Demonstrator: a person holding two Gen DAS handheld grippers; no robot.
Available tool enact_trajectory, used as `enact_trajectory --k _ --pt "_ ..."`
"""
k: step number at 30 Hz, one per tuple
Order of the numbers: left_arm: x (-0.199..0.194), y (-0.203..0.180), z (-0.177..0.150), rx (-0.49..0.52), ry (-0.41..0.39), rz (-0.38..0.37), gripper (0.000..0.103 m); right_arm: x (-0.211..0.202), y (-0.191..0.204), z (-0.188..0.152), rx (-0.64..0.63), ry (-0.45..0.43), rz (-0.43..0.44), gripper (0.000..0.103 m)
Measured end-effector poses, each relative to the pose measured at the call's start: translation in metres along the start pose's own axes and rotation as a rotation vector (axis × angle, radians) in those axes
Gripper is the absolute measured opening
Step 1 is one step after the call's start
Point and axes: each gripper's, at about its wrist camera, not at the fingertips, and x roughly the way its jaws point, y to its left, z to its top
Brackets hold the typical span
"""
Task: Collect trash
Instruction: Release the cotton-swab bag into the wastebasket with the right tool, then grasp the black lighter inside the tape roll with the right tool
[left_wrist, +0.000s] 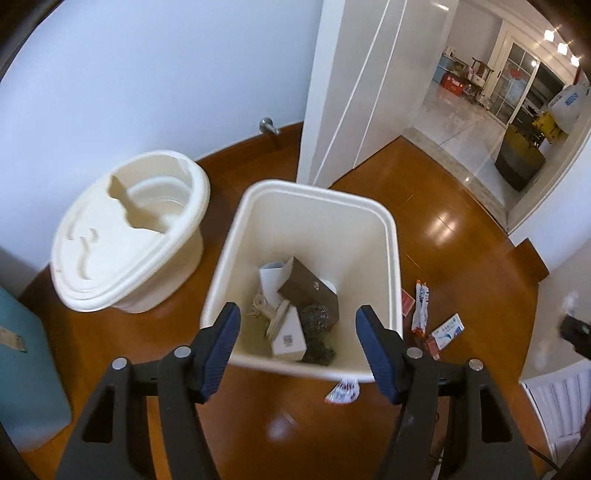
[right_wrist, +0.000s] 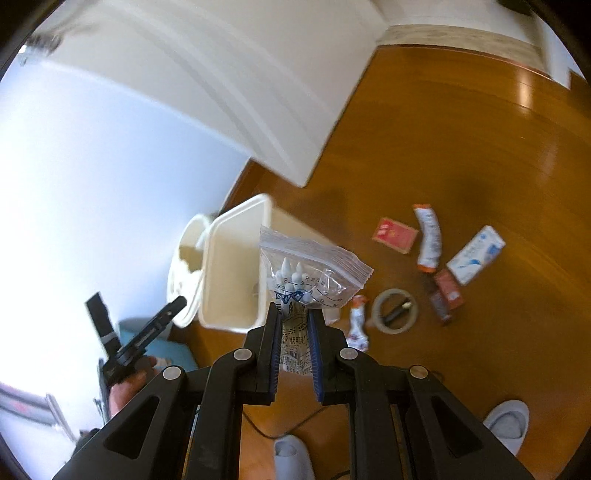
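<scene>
1. Right wrist view: we grip a clear zip bag (right_wrist: 314, 273) of white cotton swabs in our right gripper (right_wrist: 293, 314), whose jaws are clamped together on the bag's printed lower edge. The bag stands up above the fingertips, over the near right corner of the trash bin (right_wrist: 236, 258).
2. Left wrist view: our left gripper (left_wrist: 297, 328) hangs above the same trash bin (left_wrist: 373, 236) with its jaws apart and nothing between them.
3. Inside the bin we see a white folded card, a grey-brown box (left_wrist: 308, 286), a small white box with a printed code (left_wrist: 290, 338), a dark metal scourer (left_wrist: 317, 321) and some pale string.
4. More trash lies on the wooden floor (right_wrist: 461, 129) to the right of the bin: a red packet (right_wrist: 395, 234), a white and orange sachet (right_wrist: 428, 238), a white and blue box (right_wrist: 476, 254), a small brown-red box (right_wrist: 447, 291) and a roll of tape (right_wrist: 394, 311) with a small dark thing inside its ring.
5. A crumpled red and white wrapper (left_wrist: 342, 392) lies just beside the bin's near wall.
6. A cream lidded bucket (left_wrist: 125, 229) stands to the left of the bin, near the pale wall.
7. In the right wrist view a hand (right_wrist: 127, 384) at the lower left holds the other black tool, and two light slippers (right_wrist: 508, 422) show at the bottom edge.
</scene>
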Motion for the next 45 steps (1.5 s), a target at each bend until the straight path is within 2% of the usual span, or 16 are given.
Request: enact_trajectory --k 4,7,10,13,18,20,22,24,26,30,32,34,37,39,42,45 --pt "-0.063 0.017 -0.007 -0.051 -0.040 -0.014 0.064 0.025 0.054 0.006 -0.045 0.028 0.030 0.015" --pt "-0.091 0.023 -0.022 -0.100 -0.062 -0.021 0.064 0.048 0.093 0.011 -0.088 0.030 0.022 0.015" --pt "-0.100 0.024 -0.034 -0.088 -0.105 -0.016 0.064 0.072 0.114 0.011 -0.109 0.037 -0.006 0.015" --pt "-0.095 0.027 -0.036 -0.115 -0.088 -0.043 0.064 0.100 0.130 0.010 -0.139 0.047 -0.059 0.015" --pt "-0.100 0.030 -0.034 -0.119 -0.104 -0.045 0.064 0.151 0.142 0.008 -0.139 0.112 -0.085 0.017" --pt "-0.100 0.030 -0.034 -0.096 -0.110 -0.023 0.064 0.178 0.148 0.010 -0.167 0.152 -0.117 0.022" --pt "-0.097 0.029 -0.036 -0.081 -0.104 -0.010 0.064 0.199 0.149 0.011 -0.180 0.201 -0.152 0.039" --pt "-0.096 0.028 -0.039 -0.077 -0.089 -0.018 0.064 0.204 0.150 0.015 -0.191 0.198 -0.164 0.044" --pt "-0.093 0.025 -0.040 -0.056 -0.088 -0.011 0.065 0.199 0.148 0.016 -0.203 0.203 -0.148 0.044" --pt "-0.090 0.013 -0.041 -0.014 -0.084 -0.018 0.065 0.160 0.112 0.015 -0.233 0.196 -0.103 0.047" --pt "-0.087 0.001 -0.044 0.024 -0.079 -0.024 0.066 0.139 0.069 0.012 -0.260 0.171 -0.170 0.054" --pt "-0.082 -0.011 -0.047 0.060 -0.070 -0.030 0.069 0.134 0.017 0.006 -0.260 0.178 -0.252 0.057" --pt "-0.068 -0.036 -0.055 0.137 -0.042 -0.040 0.070 0.147 -0.070 -0.007 -0.148 0.247 -0.340 0.057" --pt "-0.059 -0.051 -0.059 0.178 -0.021 -0.053 0.070 0.161 -0.106 -0.018 -0.126 0.255 -0.354 0.057" --pt "-0.043 -0.068 -0.066 0.216 0.022 -0.074 0.070 0.193 -0.143 -0.030 -0.042 0.288 -0.308 0.057" --pt "-0.028 -0.084 -0.074 0.261 0.057 -0.073 0.070 0.226 -0.171 -0.036 0.167 0.315 -0.158 0.057"
